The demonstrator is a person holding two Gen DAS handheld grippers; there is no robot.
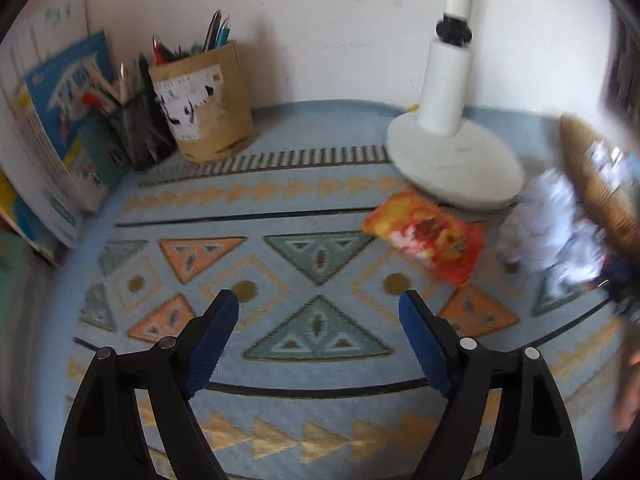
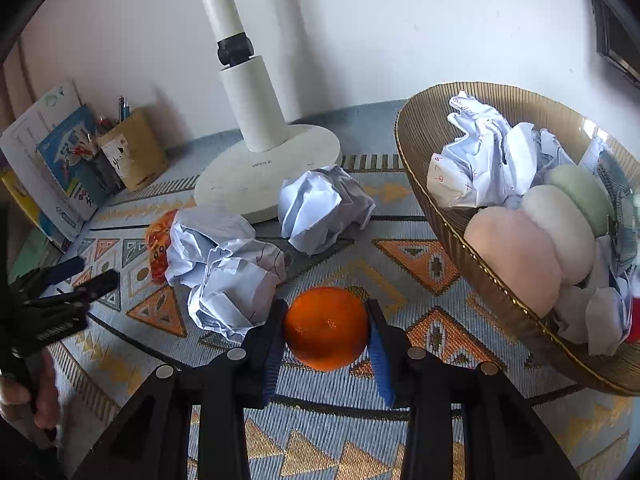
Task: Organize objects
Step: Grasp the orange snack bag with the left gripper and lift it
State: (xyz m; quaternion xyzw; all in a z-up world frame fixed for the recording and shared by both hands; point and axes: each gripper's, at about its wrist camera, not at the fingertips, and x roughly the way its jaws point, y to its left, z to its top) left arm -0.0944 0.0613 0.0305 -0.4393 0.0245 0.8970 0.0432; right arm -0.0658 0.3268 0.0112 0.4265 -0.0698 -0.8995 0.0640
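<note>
My left view is smeared at its right edge, where the woven basket (image 2: 440, 216) blurs. My right tongs (image 2: 326, 330) clamp an orange (image 2: 326, 326) just above the patterned bench (image 2: 400, 248), beside crumpled paper (image 2: 224, 264). My left tongs (image 1: 318, 304) stand apart, empty, tilted downward.

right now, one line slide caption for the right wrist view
Right gripper shut on an orange over the patterned mat, crumpled paper beside it, gold basket at right.
</note>
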